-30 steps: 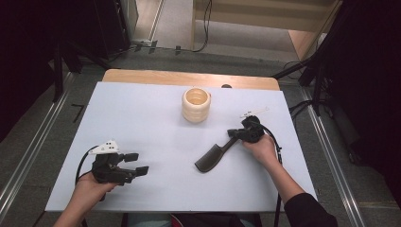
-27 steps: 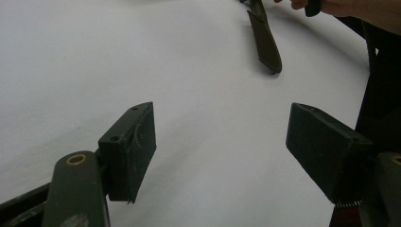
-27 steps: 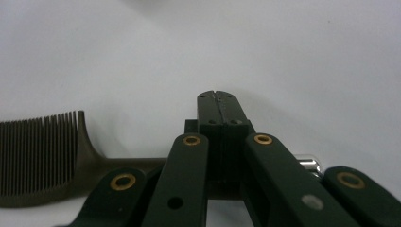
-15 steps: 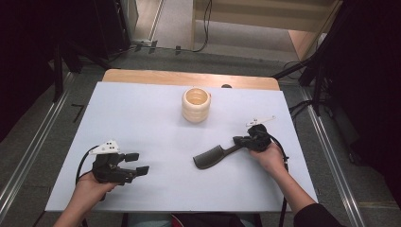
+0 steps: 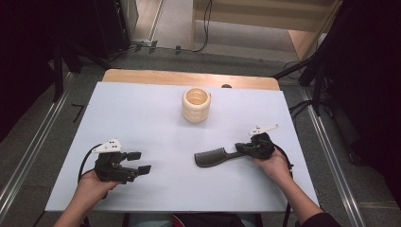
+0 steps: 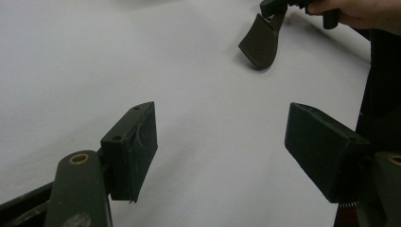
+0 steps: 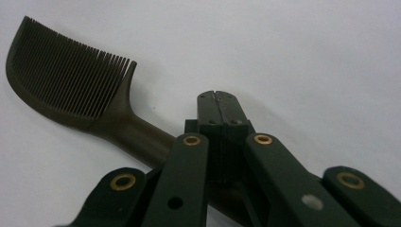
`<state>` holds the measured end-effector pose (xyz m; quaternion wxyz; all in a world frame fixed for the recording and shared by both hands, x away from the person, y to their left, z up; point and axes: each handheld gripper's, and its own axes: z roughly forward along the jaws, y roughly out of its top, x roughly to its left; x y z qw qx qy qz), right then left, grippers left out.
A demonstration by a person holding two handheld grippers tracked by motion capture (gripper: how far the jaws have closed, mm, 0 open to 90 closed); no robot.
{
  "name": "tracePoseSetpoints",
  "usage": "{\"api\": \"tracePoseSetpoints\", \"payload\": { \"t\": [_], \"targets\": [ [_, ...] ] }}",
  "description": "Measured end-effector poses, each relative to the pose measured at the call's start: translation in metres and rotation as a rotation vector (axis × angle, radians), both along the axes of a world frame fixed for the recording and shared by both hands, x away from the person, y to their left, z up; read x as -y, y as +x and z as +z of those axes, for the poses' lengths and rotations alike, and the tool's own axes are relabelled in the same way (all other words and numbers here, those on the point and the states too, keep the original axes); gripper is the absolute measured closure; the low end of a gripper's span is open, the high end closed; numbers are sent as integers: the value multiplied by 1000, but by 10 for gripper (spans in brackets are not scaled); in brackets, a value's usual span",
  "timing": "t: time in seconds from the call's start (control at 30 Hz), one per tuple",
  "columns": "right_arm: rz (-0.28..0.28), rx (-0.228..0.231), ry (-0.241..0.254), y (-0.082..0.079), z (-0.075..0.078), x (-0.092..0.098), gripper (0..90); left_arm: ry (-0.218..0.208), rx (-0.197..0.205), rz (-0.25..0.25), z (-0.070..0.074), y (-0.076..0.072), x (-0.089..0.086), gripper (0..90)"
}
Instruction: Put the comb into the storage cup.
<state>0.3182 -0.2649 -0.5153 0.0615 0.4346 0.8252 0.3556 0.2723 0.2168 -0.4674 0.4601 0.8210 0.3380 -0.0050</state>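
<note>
Comb (image 5: 211, 156): lying flat on the white table (image 5: 142, 113), at about 4 o'clock from centre, teeth end toward 9 o'clock; swung since a second ago from a diagonal to nearly level, handle end dragged toward 3 o'clock.
Meaning: looks like a repositioning in progress, not a lift; comb not yet clear of the tabletop.
Material: dark brown, probably plastic; fine close-set teeth on a curved head (image 7: 61, 75), tapering into a smooth rounded handle.
Right gripper (image 5: 246, 149): pressed together, handle passing under the closed black jaws in the right gripper view; pinching the comb's handle, by the look of it.
Left gripper (image 5: 139, 161): spread wide, nothing between the flat dark pads (image 6: 135, 144); parked at 8 o'clock, unchanged from before.
Cup (image 5: 196, 104): pale, ribbed, open-topped, at 12 o'clock, well apart from the comb.
</note>
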Motion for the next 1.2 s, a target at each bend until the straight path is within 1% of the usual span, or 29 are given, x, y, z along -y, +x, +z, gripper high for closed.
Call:
{"api": "tracePoseSetpoints", "payload": {
  "t": [0.2,0.43,0.47,0.5,0.53,0.7,0.8,1.17,1.2],
  "targets": [
    [10,1,-17,-8,1,-1,877,-2,0,-8,0,1,1,269],
    [11,-30,-16,-18,3,2,877,-1,1,-12,0,2,3,269],
    [17,-32,-12,-19,3,2,877,0,1,-12,0,2,3,270],
    [24,-44,-15,-23,3,1,877,0,2,-12,0,3,4,270],
    [24,-44,-15,-23,3,1,877,0,2,-12,0,2,4,270],
    [58,-50,-17,-31,4,-4,876,-2,2,-12,0,2,4,269],
    [71,-64,-18,-34,4,-6,876,-1,3,-13,0,2,4,269],
    [130,-83,-14,-46,5,-10,876,1,1,-15,0,2,4,269],
    [132,-90,-11,-47,5,-11,876,1,1,-15,0,2,4,269]
  ]
}}
